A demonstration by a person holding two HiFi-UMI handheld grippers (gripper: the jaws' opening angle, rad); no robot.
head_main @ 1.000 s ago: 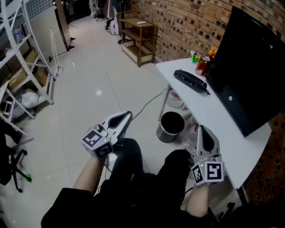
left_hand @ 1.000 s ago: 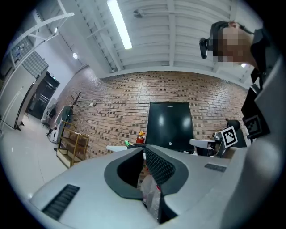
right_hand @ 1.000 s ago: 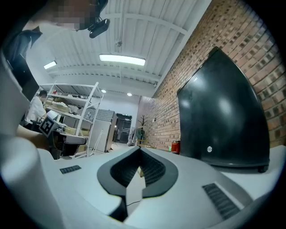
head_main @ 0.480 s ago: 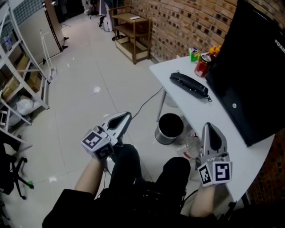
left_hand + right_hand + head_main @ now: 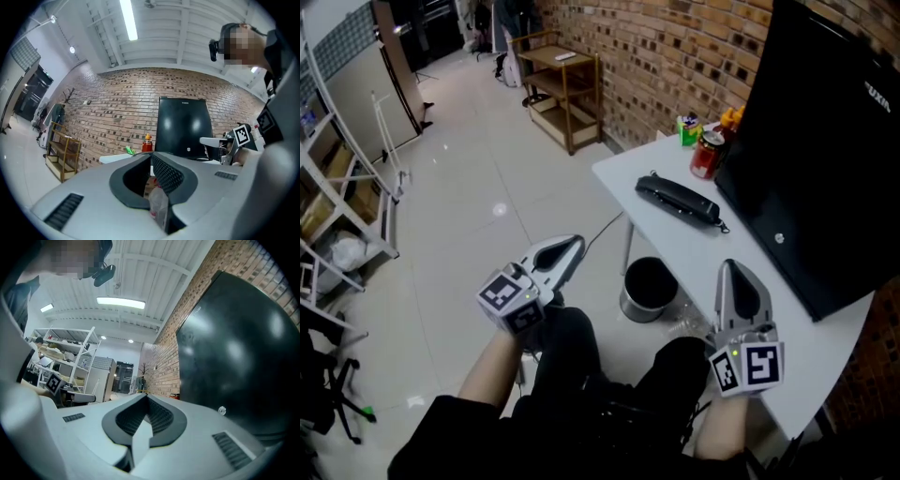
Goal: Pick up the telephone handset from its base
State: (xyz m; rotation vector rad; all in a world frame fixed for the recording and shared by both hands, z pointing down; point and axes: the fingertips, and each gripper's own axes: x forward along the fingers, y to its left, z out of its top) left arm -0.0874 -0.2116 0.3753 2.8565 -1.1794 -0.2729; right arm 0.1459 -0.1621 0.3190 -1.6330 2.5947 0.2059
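Handset (image 5: 677,199) flat on counter (image 5: 703,258), long axis upper-L to lower-R in head view. My L gripper (image 5: 570,247) & R gripper (image 5: 730,269): fingers together, empty, well apart from it.

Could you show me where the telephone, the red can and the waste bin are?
telephone (image 5: 677,200), head view, middle of its top.
red can (image 5: 706,157), head view, its side.
waste bin (image 5: 635,307), head view, its outer wall.
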